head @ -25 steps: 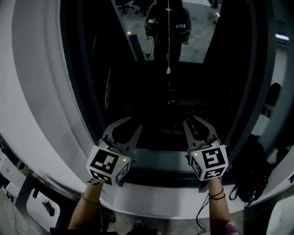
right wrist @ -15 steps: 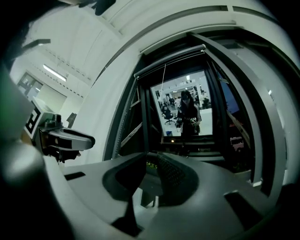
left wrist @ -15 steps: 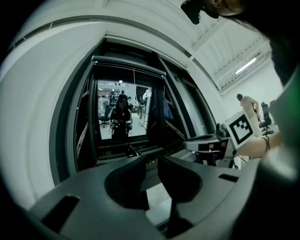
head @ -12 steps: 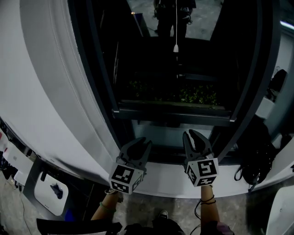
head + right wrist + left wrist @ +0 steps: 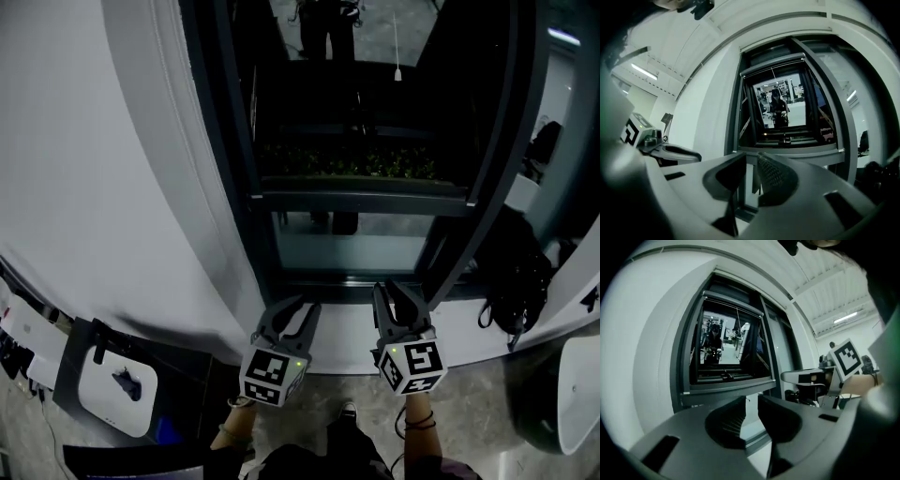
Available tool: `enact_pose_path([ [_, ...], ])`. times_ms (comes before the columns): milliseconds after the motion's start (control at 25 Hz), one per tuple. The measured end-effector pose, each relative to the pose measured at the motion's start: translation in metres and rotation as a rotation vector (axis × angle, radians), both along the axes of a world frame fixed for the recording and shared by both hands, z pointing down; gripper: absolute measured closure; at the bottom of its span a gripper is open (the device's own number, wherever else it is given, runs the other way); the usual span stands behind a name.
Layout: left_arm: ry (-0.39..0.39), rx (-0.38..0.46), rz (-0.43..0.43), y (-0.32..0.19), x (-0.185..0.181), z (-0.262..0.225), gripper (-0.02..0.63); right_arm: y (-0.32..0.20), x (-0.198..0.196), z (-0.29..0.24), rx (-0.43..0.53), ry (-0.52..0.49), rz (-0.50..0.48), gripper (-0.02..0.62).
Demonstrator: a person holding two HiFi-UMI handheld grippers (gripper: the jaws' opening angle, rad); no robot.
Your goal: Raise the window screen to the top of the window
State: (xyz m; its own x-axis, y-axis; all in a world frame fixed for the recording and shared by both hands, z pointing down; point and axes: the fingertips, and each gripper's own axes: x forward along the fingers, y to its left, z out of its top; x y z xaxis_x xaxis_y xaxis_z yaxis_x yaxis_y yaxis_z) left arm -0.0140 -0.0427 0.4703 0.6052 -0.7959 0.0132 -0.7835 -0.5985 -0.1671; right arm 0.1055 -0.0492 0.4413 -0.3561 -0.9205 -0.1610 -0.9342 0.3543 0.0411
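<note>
Both hands are backing off! The left gripper (image 5: 298,307) has slid from 8 o'clock in toward 6. The right gripper (image 5: 392,292) has dropped beside it. Both are off the window (image 5: 361,199) glass and down at the white sill (image 5: 342,330), jaws narrower than before. The cord pull (image 5: 397,73) has drifted up toward 1 o'clock, green plants (image 5: 356,161) now show through the pane, and a shoe (image 5: 348,411) has appeared at 6 o'clock.

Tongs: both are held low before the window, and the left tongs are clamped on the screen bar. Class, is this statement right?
No. The left tongs hold nothing: the left gripper view shows their jaws apart, with only the window seen through the gap, well short of the screen bar. The rest stands: they and the right tongs are held low before the window.
</note>
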Motion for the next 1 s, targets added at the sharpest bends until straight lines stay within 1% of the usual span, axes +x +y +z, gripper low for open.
enact_pose_path([
  [240,0.042,-0.066,0.035,0.059,-0.035,0.031,0.526,0.065,-0.033,0.032,-0.073,-0.053,0.038,0.523],
  [400,0.071,-0.109,0.063,0.096,-0.045,0.046,0.527,0.105,-0.049,0.051,-0.117,-0.053,0.058,0.523],
  [520,0.081,-0.128,0.088,0.119,-0.045,0.051,0.527,0.13,-0.056,0.06,-0.14,-0.062,0.071,0.523],
  [680,0.088,-0.129,0.109,0.149,-0.042,0.051,0.527,0.16,-0.059,0.07,-0.162,-0.073,0.08,0.523],
  [800,0.099,-0.126,0.101,0.169,-0.04,0.05,0.528,0.178,-0.059,0.079,-0.179,-0.071,0.073,0.523],
  [1000,0.127,-0.151,0.079,0.204,-0.03,0.055,0.527,0.212,-0.053,0.088,-0.201,-0.063,0.037,0.523],
])
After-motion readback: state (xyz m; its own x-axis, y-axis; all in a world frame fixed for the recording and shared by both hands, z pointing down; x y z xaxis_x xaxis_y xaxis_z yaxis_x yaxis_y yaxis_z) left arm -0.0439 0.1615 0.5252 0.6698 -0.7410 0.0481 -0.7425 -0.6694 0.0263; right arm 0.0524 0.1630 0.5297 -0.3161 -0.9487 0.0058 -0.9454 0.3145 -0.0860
